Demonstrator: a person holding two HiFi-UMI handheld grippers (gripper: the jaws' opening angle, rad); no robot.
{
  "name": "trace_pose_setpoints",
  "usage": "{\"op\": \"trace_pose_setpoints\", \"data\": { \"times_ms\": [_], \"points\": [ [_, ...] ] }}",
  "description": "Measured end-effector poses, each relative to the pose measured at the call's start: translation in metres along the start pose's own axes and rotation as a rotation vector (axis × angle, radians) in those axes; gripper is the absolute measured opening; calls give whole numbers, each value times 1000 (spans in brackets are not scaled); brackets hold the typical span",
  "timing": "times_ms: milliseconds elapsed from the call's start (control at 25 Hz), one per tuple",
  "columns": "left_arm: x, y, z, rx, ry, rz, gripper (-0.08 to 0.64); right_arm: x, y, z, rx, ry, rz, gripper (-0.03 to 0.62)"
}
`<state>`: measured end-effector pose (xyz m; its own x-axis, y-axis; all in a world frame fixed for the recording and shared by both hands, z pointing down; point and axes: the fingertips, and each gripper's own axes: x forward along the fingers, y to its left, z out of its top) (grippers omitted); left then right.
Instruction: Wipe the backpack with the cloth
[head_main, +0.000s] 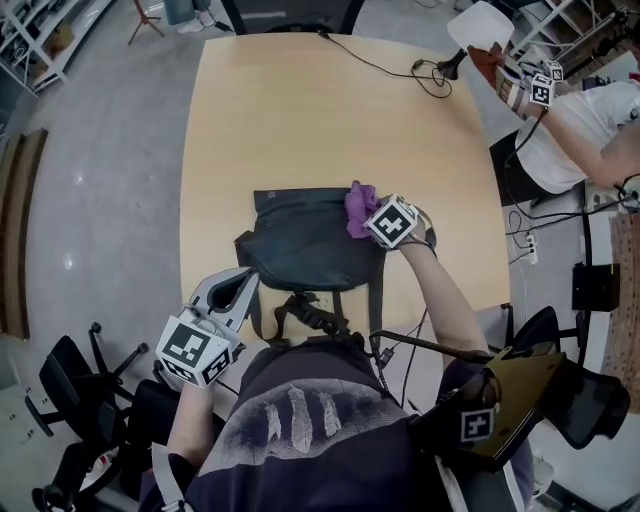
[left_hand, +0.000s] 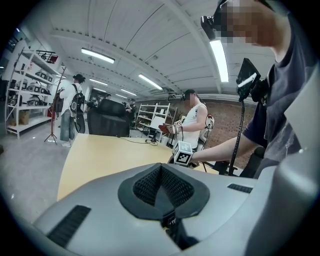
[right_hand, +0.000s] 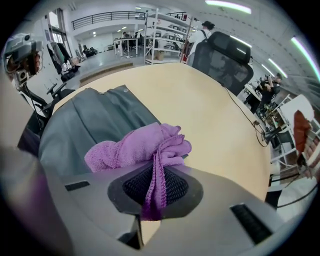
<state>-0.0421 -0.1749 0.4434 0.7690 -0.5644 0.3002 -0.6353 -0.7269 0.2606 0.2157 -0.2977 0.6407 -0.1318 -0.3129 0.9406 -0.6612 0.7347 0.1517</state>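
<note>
The right gripper (right_hand: 156, 189) pinches the purple cloth (right_hand: 132, 149) in its jaws at the far right corner of the grey backpack (head_main: 305, 238), which lies flat on the desk (head_main: 300, 110). The left gripper (left_hand: 162, 186), jaws together and empty, hangs near the backpack's left side. Wiping seems barely begun, with most of the panel left to do.

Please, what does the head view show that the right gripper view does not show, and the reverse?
Only the head view shows the marker cube on the right hand-held gripper and the whole outline of the backpack. Only the right gripper view shows that gripper's jaws shut on a fold of the cloth. Both views show the purple cloth lying on the grey backpack, on the wooden table.
</note>
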Motion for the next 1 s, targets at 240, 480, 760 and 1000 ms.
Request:
{"op": "trace_pose_setpoints", "data": {
  "times_ms": [240, 480, 760, 1000],
  "points": [
    [4, -1, 7, 5, -1, 4, 6, -26, -64, -27, 74, 37, -147, 29],
    [3, -1, 4, 1, 5, 12, 6, -37, -86, 11, 167, -104, -273, 29],
    [-16, 13, -1, -22, -3, 70, 6, 31, -19, 30, 159, -19, -95, 29],
    [-37, 24, -11, -54, -5, 118, 6, 46, 28, 68, 156, -14, 75, 29]
  ]
}}
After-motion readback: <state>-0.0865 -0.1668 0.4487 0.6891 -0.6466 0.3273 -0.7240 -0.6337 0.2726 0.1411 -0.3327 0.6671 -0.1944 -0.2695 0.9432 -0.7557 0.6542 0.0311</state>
